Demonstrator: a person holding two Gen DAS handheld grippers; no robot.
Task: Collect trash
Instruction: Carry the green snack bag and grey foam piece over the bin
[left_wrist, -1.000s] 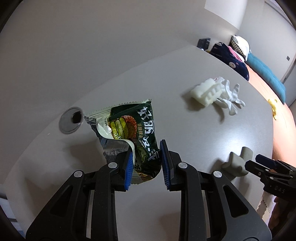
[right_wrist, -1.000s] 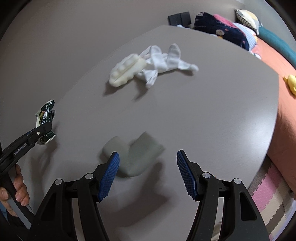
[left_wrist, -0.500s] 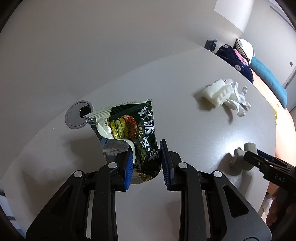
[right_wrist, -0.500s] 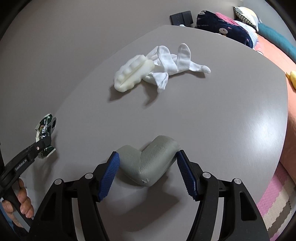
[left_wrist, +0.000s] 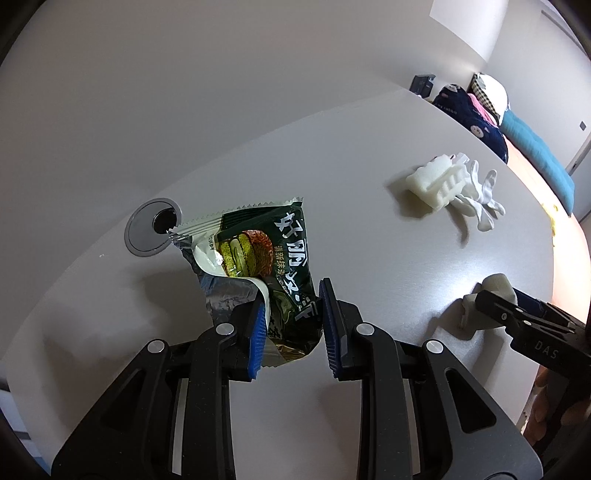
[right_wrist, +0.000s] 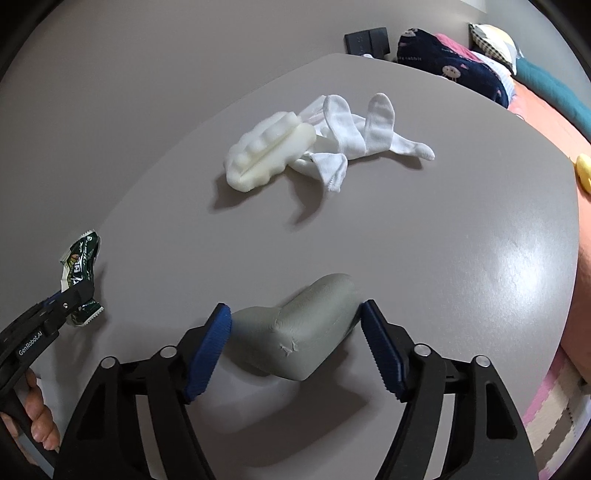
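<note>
My left gripper (left_wrist: 291, 325) is shut on a torn green snack wrapper (left_wrist: 266, 251), whose top stands up past the blue pads. From the right wrist view the same wrapper (right_wrist: 79, 258) hangs in the left gripper (right_wrist: 79, 295) at the far left. My right gripper (right_wrist: 293, 321) straddles a bent grey foam piece (right_wrist: 310, 325) lying on the grey table (right_wrist: 461, 229). Its jaws are opening, with the pads at the piece's two ends. A white ribbed foam block (right_wrist: 266, 155) and white socks (right_wrist: 354, 129) lie farther back.
A round cable grommet (left_wrist: 153, 227) sits in the table behind the wrapper. Past the table's right edge is a bed with dark clothes (right_wrist: 450, 66), pillows and a yellow toy (right_wrist: 583, 171). A patterned floor mat (right_wrist: 554, 406) shows at lower right.
My right gripper has moved forward over the grey foam piece, which now lies between its pads. The left gripper still grips the wrapper and has barely shifted.
</note>
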